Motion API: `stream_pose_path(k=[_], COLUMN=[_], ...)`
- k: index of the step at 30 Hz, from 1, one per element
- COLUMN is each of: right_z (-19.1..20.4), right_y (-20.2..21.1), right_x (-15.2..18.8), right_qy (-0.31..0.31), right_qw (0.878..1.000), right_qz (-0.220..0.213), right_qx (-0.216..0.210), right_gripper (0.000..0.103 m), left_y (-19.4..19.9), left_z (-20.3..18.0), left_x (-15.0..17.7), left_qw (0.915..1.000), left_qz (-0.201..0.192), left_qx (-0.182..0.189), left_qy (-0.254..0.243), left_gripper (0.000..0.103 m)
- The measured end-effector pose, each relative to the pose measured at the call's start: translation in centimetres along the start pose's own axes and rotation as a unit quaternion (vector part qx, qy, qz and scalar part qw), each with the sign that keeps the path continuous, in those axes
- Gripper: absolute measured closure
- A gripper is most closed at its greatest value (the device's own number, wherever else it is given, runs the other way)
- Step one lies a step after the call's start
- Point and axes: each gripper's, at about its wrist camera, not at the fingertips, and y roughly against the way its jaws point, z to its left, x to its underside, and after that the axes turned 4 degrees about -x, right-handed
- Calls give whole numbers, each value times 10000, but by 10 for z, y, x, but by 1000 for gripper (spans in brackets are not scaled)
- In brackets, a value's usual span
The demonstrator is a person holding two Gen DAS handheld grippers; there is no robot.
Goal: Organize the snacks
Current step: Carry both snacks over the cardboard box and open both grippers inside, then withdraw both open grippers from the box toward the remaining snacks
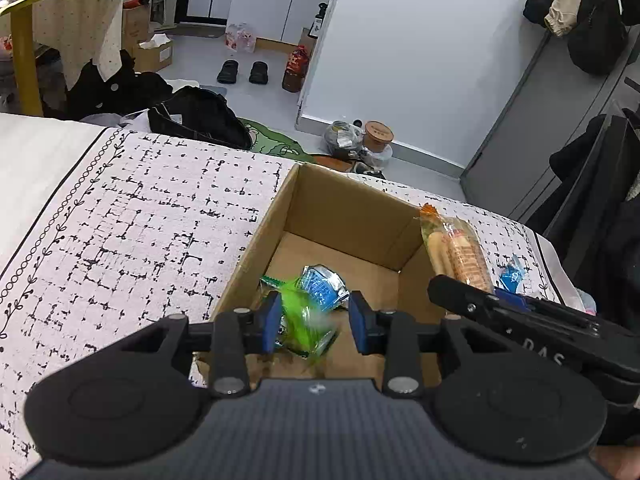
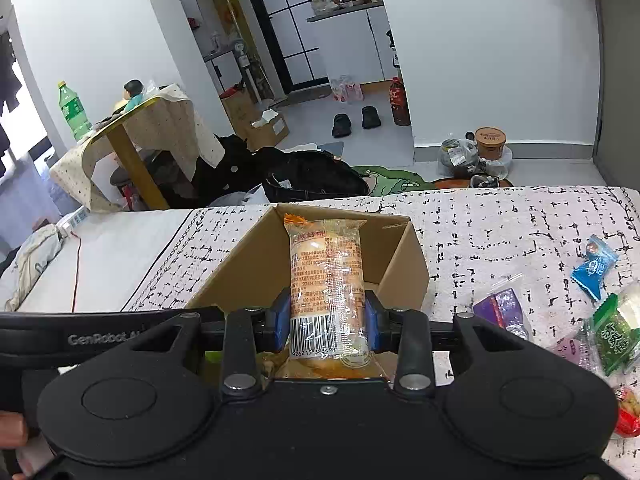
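Observation:
An open cardboard box (image 1: pixel 340 204) stands on a patterned cloth, also in the right wrist view (image 2: pixel 400 256). My left gripper (image 1: pixel 314 320) is open above the box's near side; a blurred green snack packet (image 1: pixel 304 316) is between its jaws, apart from both, over a blue packet (image 1: pixel 322 284) on the box floor. My right gripper (image 2: pixel 326 320) is shut on a long clear-wrapped bread roll (image 2: pixel 326 272), held over the box. The roll also shows in the left wrist view (image 1: pixel 456 252) at the box's right wall.
Loose snacks lie on the cloth right of the box: a blue packet (image 2: pixel 592 268), a purple packet (image 2: pixel 504 312), a green packet (image 2: pixel 616 336) and a red one (image 2: pixel 628 412). Beyond the bed edge are a black bag (image 2: pixel 316 178) and floor clutter.

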Motion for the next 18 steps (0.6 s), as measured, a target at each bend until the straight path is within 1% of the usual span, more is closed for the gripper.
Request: stream_pose_path(k=[3,4,6,8,10,13,14,16,18], right_z=[-2,-2,0,-1,-4,-13,-14,-16,-19], right_y=[-2,-1,3,9,15,26,30,35,39], right_x=[1,2,2,3,2,3,4,6,9], right_qy=[-68,-69,-44,-26,-76,-146,-102,4,27], right_qw=[10000,9999,9999,9999,9999,9997,9997,9997,9996], right_qz=[13,4,-36,-89,-135,-206,-228,-251,-245], right_qx=[-70,-91,-112,-83,-70,-53,-42,44,120], right_gripper=[64,58,49,45,38,30,29,24,22], left_y=[2,3,4,5,6,7,8,9,10], left_z=[-1,-1,-2,-3,-4,-7,-9,-12,-16], left_x=[0,0,-1,-1,1,3,4,5,7], left_qw=[10000,10000,9999,9999,9999,9999,9999,9998,9998], left_qz=[-3,-22,-59,-49,-15,43,64,78,65], left_qx=[-39,-51,-75,-117,-138,-116,-120,-145,-148], left_qy=[-35,-37,-45,-63,-54,-68,-78,-86,-82], left_gripper=[61,58,54,48,44,39,36,33,31])
